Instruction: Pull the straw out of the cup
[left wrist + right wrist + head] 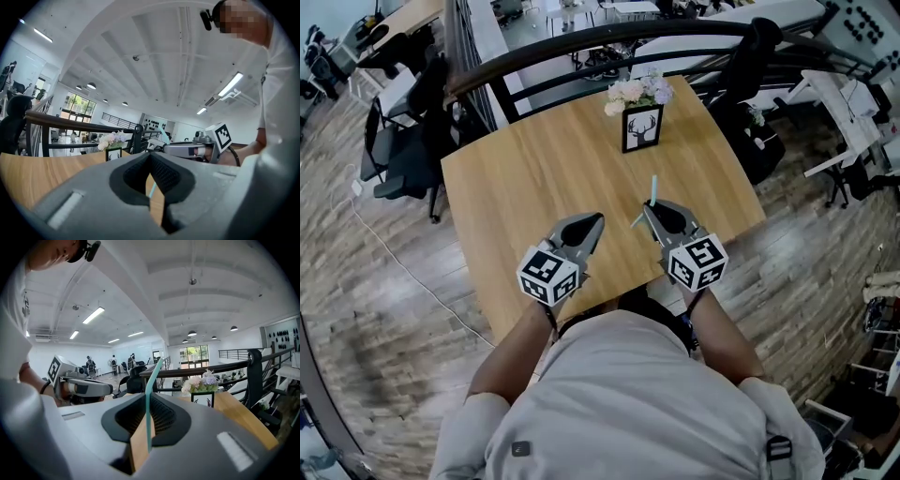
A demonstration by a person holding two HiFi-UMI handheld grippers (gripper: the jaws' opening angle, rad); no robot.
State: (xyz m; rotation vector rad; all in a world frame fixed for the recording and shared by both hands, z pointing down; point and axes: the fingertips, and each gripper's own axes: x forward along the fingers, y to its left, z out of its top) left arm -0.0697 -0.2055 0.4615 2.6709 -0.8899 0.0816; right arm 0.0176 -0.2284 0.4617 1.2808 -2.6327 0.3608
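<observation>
One straw [151, 376], clamped in right hand-held gripper [147, 401]

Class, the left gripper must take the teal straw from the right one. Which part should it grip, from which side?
Probably the bare upper length of the straw, above the right gripper, approached from the left gripper side: it stands upright, while lower down the shut jaws cover it.

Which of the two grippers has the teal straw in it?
The right gripper: the straw stands clamped between its jaws, while the left gripper is shut on nothing.
</observation>
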